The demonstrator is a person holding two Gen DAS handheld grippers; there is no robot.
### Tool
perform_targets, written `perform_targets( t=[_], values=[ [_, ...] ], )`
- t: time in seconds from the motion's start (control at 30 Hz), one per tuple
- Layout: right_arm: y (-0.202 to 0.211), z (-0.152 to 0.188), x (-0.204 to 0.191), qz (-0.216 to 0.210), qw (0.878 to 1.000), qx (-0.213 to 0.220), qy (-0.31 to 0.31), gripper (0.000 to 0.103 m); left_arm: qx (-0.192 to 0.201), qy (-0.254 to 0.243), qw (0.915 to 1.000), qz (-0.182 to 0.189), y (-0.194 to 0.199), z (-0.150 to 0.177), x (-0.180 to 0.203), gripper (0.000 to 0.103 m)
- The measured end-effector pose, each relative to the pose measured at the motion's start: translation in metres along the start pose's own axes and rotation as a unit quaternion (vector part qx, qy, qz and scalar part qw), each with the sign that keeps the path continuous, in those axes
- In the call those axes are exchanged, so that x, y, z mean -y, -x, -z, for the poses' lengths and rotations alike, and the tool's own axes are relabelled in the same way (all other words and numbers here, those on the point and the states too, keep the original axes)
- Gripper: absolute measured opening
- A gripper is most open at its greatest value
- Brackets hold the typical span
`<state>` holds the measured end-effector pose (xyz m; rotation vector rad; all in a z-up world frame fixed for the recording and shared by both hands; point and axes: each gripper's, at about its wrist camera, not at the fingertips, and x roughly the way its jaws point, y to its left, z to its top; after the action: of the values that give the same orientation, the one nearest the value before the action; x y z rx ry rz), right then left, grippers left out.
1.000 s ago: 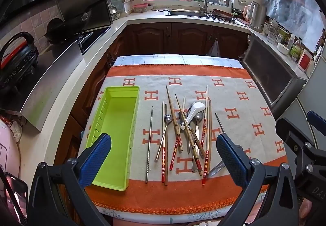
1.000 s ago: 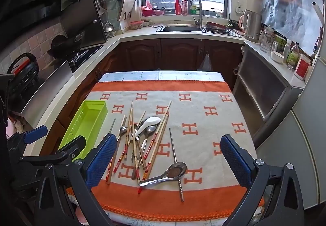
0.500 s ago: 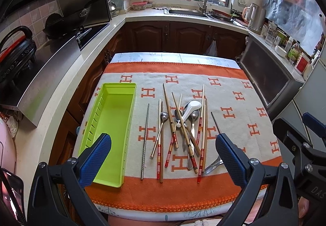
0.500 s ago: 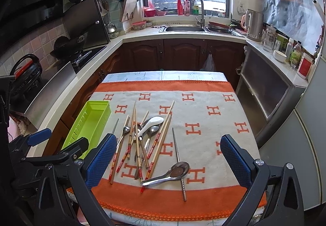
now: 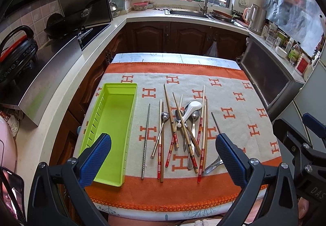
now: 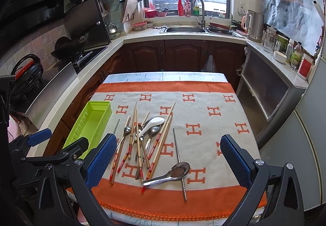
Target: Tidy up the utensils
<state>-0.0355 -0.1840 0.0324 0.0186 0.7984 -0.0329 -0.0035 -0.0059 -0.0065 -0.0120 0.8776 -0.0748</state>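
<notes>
Nothing sorted yet: both grippers hover with jaws spread wide and empty.

Seen from the left wrist, the left gripper (image 5: 163,156) frames the jumbled chopsticks (image 5: 184,134) between its jaws, the empty green tray (image 5: 130,91) behind its left jaw. Seen from the right wrist, the right gripper (image 6: 167,156) has the metal spoon (image 6: 171,174) between its jaws. Likely next: descend and pinch one utensil. An orange-bordered cloth (image 6: 203,205) covers the table; kitchen counters surround it.
</notes>
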Motion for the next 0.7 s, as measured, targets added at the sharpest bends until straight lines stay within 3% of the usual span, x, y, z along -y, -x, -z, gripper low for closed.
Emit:
perform_targets(
  t=[0.7],
  values=[
    [0.001, 0.0034, 0.0005, 0.001, 1.0, -0.003, 0.0, 0.103, -0.004, -0.001, 1.0, 0.0, 0.0009, 0.0022, -0.0027, 0.101]
  ],
)
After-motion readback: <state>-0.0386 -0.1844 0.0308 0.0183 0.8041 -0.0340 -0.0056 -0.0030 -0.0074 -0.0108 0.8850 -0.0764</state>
